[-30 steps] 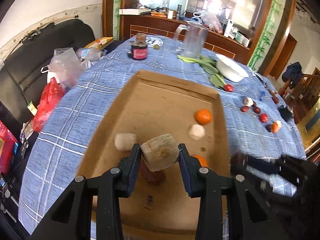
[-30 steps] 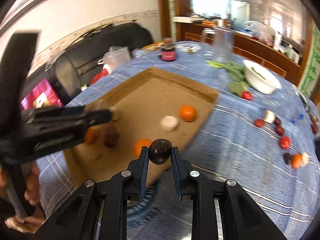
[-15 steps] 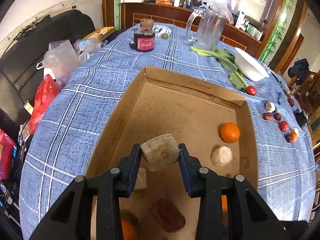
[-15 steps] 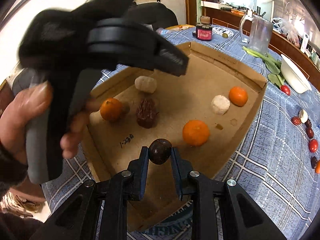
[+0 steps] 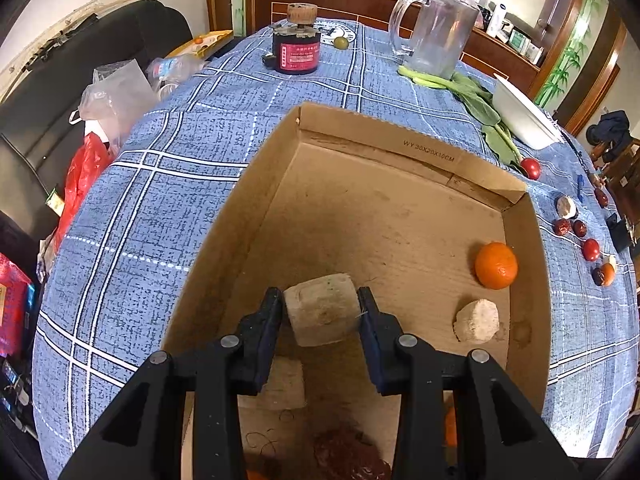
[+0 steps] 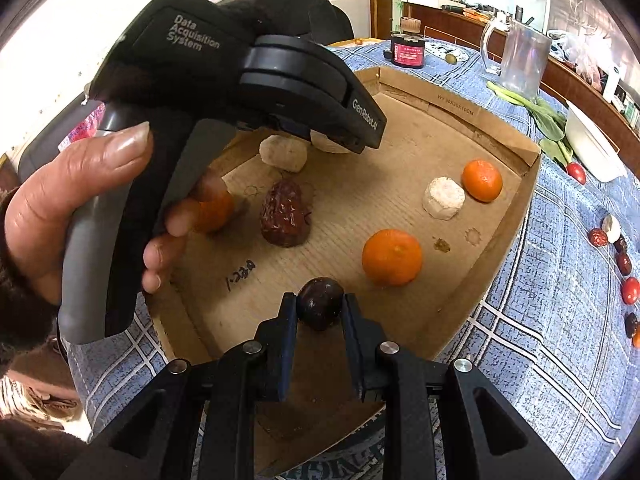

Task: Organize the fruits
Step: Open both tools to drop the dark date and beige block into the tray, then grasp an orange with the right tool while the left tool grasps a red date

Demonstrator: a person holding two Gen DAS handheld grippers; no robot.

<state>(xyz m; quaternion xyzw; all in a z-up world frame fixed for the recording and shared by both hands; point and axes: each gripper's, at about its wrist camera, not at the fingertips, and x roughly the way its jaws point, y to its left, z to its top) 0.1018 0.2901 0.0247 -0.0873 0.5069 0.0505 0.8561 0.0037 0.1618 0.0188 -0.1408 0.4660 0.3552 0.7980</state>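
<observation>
Left wrist view: my left gripper (image 5: pixel 320 312) clamps a pale beige chunk (image 5: pixel 321 309) above the shallow brown cardboard tray (image 5: pixel 404 148); my right gripper (image 6: pixel 320 312) pinches a dark round fruit (image 6: pixel 320 307).

You've got a pale chunk (image 5: pixel 322 314) and a dark round fruit (image 6: pixel 320 307) clamped above the cardboard box (image 6: pixel 460 128), which holds tangerines (image 6: pixel 392 256).

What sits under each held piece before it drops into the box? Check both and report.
Left gripper holds a pale chunk with another pale piece just below it. Right gripper holds a dark round fruit over bare cardboard box floor; nothing visible blocks it.
</observation>
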